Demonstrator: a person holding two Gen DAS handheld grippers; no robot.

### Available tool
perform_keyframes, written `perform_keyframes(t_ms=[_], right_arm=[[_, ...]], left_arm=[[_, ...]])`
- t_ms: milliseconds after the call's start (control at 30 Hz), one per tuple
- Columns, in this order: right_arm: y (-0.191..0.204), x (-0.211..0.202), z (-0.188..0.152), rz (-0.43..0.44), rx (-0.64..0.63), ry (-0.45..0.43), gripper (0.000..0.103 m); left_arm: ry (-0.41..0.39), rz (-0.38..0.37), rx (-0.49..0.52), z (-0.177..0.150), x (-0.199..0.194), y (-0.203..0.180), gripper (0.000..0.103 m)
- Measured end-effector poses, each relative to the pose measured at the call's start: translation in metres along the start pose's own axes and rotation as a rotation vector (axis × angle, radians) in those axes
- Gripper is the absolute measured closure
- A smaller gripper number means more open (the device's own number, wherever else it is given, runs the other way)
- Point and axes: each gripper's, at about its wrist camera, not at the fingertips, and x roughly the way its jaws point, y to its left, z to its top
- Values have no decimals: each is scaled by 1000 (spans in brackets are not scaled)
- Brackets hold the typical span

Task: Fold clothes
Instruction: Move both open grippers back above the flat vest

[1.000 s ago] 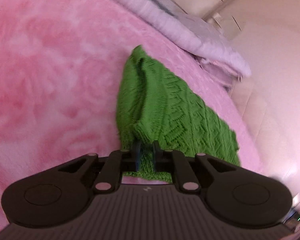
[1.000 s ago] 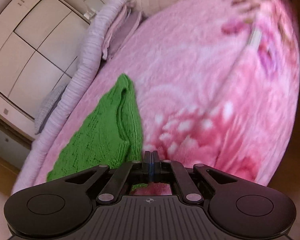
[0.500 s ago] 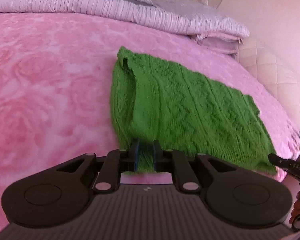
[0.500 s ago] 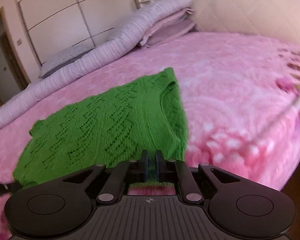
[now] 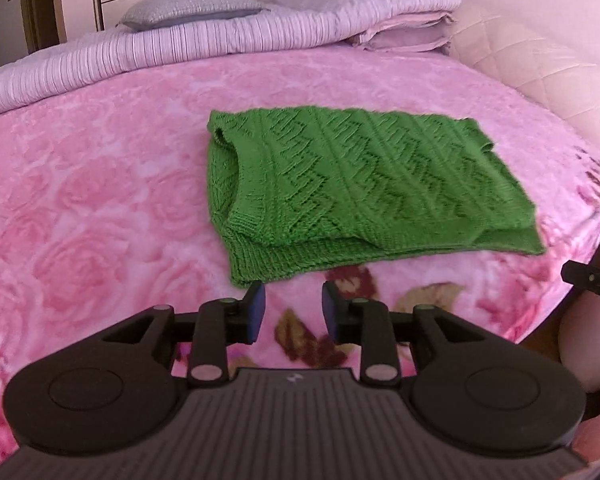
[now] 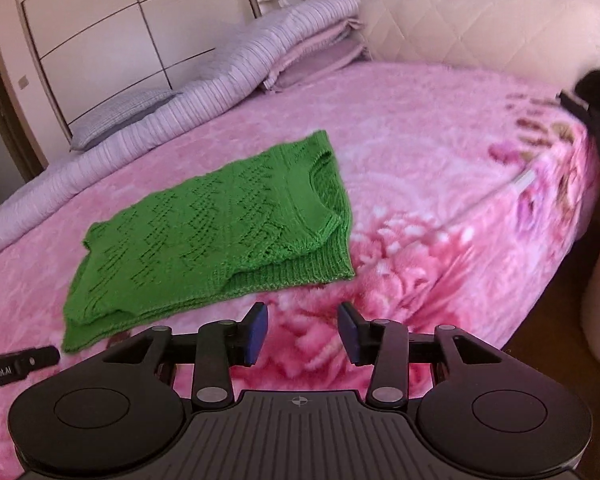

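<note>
A green knitted sweater [image 5: 352, 184] lies folded in layers on the pink floral bedspread [image 5: 100, 208]; it also shows in the right wrist view [image 6: 220, 232]. My left gripper [image 5: 293, 312] is open and empty, just short of the sweater's near hem. My right gripper [image 6: 302, 328] is open and empty, a little back from the sweater's near right corner. The tip of the other gripper shows at the right edge of the left wrist view [image 5: 592, 280] and at the left edge of the right wrist view [image 6: 16, 364].
A rolled lilac quilt [image 5: 180, 48] and pillows [image 6: 300, 48] lie along the far side of the bed. A padded headboard [image 6: 480, 36] and a wardrobe [image 6: 120, 40] stand behind. The bed edge drops off at the right [image 6: 548, 248].
Both grippers have let go of the sweater's hem, opened, and pulled back. The sweater now lies flat and folded on the bed.
</note>
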Motion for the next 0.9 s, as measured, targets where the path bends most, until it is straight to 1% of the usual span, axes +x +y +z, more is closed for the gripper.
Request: perform_keyframes(t_ms=[200,367,467,667,900], right_arm=[[11,-31,-9,-33,-42,-19,60],[14,-54,-15,-22,-35,-41,60],[18,-66,-18,2,-29,-51,60],[30,-83,-22,12,-48,-69,60],[30,-88,-21,8,-48,-81,60]], left_arm=[[-41,-1,21,-7,-36,-7,74],[-62,-1,36,-14,-57,-10,72],[-75,-4,40,-19,-68,-10,71],[-98,-13,44,-24,-84,-8,71],[-108,-19,51,-26,-91,-10,71]])
